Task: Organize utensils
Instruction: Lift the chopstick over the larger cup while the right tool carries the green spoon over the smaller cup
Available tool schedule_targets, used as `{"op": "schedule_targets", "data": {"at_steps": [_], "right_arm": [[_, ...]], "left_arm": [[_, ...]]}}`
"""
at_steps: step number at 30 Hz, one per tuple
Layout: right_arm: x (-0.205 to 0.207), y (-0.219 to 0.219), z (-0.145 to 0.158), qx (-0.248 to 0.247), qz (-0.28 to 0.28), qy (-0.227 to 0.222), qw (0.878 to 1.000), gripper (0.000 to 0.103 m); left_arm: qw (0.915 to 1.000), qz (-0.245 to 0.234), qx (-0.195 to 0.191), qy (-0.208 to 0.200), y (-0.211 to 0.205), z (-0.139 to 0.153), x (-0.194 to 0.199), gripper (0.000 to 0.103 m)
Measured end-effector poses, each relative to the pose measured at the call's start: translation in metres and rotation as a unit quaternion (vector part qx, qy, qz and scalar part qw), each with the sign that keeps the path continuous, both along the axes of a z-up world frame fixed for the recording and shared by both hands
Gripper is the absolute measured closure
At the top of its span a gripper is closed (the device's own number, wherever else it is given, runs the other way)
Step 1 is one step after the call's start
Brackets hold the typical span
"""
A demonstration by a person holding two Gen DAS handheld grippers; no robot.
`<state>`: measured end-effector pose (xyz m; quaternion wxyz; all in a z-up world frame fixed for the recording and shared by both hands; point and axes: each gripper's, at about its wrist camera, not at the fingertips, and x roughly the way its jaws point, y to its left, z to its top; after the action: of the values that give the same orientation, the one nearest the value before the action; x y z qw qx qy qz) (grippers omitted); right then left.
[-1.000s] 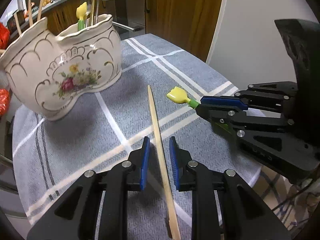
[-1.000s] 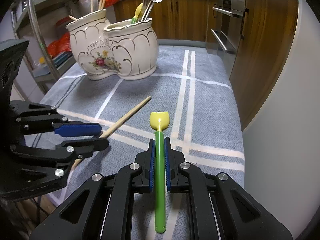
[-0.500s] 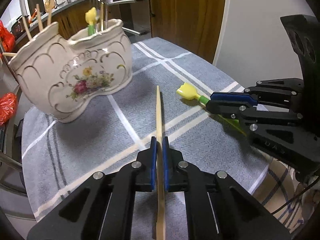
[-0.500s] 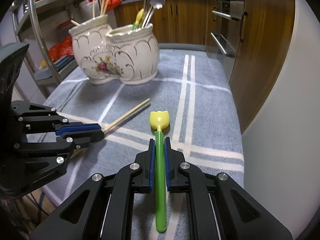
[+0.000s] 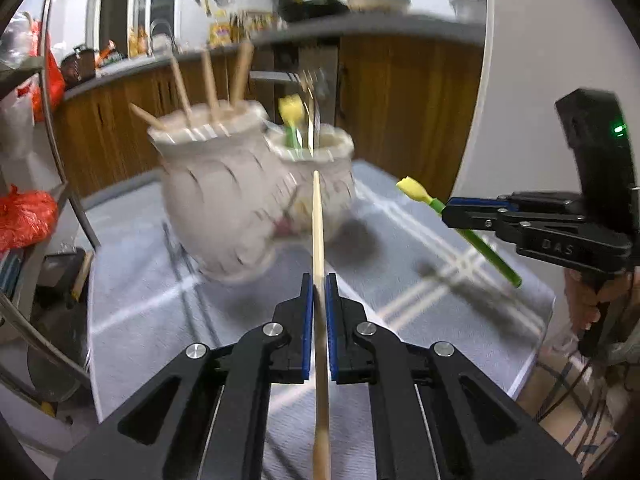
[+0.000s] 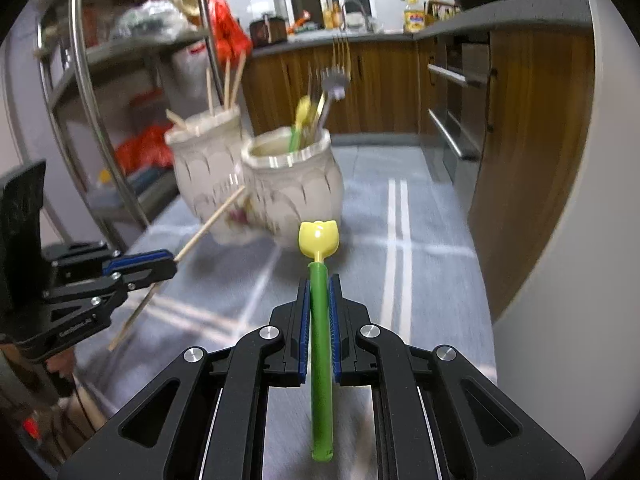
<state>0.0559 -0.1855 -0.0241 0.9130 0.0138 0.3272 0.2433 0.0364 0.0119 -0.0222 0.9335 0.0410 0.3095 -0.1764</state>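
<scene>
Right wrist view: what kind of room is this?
Most likely a home kitchen: wooden cabinets under a grey countertop, a faucet at the back, and a two-part ceramic utensil holder on a cloth-covered table.

Double vase (image 5: 256, 200) blocks ahead; cloth (image 6: 400, 240) rightward bare.

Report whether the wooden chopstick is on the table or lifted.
Lifted: the left gripper is shut on the chopstick, which hangs above the tablecloth.

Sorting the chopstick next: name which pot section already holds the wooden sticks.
The taller section, beside the steel rack; the other section holds forks and a green-handled utensil.
</scene>
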Motion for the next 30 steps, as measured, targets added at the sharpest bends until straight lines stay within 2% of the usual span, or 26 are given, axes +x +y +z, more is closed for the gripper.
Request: {"op": "schedule_targets", "data": {"at_steps": [2, 6, 10, 14, 19, 22, 26, 30], "right_arm": [[0.008, 0.004, 0.013, 0.023, 0.002, -0.019, 1.0, 0.093], [0.027, 0.012, 0.035, 0.062, 0.002, -0.049, 0.997, 0.093], [0.051, 0.019, 0.05, 0.113, 0.005, -0.064, 0.992, 0.093], [0.08, 0.025, 0.055, 0.163, -0.001, -0.068, 0.984, 0.093], [0.108, 0.033, 0.052, 0.203, -0.013, -0.07, 0.977, 0.093], [0.119, 0.037, 0.047, 0.209, -0.023, -0.079, 0.974, 0.093], [0.12, 0.044, 0.042, 0.201, -0.033, -0.109, 0.973, 0.093], [0.12, 0.059, 0.039, 0.152, -0.046, -0.154, 0.975, 0.093]], "left_arm": [[0.9992, 0.003, -0.015, -0.036, 0.011, 0.018, -0.001, 0.097], [0.9952, 0.016, -0.05, -0.082, 0.029, 0.051, 0.01, 0.097], [0.9871, 0.033, -0.093, -0.127, 0.047, 0.08, 0.032, 0.097], [0.975, 0.052, -0.158, -0.147, 0.066, 0.099, 0.067, 0.097], [0.964, 0.076, -0.196, -0.162, 0.073, 0.105, 0.099, 0.097], [0.9579, 0.099, -0.207, -0.172, 0.074, 0.099, 0.111, 0.097], [0.956, 0.119, -0.191, -0.188, 0.069, 0.089, 0.118, 0.097], [0.9569, 0.127, -0.158, -0.207, 0.056, 0.08, 0.121, 0.097]]}}
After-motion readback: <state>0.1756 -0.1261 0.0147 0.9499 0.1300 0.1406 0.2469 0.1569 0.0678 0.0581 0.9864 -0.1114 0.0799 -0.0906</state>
